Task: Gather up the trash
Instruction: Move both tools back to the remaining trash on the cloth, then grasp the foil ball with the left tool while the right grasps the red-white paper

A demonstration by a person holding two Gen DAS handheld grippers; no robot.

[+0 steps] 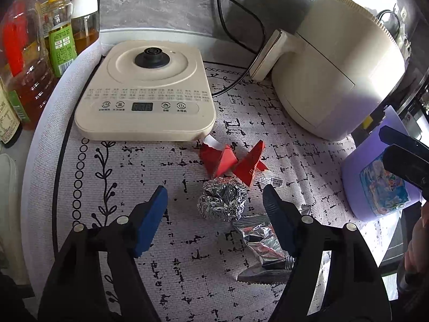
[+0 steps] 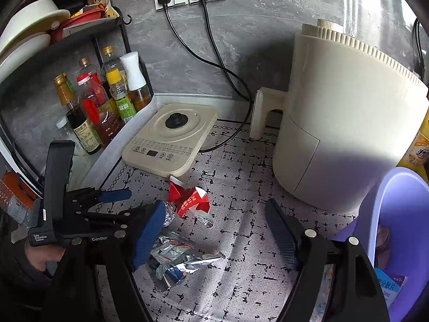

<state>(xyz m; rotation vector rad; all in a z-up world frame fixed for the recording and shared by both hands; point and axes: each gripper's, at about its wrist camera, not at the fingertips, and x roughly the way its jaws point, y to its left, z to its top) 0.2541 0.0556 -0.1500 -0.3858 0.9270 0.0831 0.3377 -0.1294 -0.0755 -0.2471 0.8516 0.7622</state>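
While we are lowering the left gripper (image 1: 214, 214) with jaws open astride the foil ball (image 1: 222, 201) on the tabletop (image 1: 187, 268), and the right gripper (image 2: 214, 230) with jaws open and empty, we are risking nudging the silver wrapper (image 1: 260, 238) aside.

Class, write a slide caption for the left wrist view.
Open left gripper poised over a foil ball, beside red wrappers and a silver packet.
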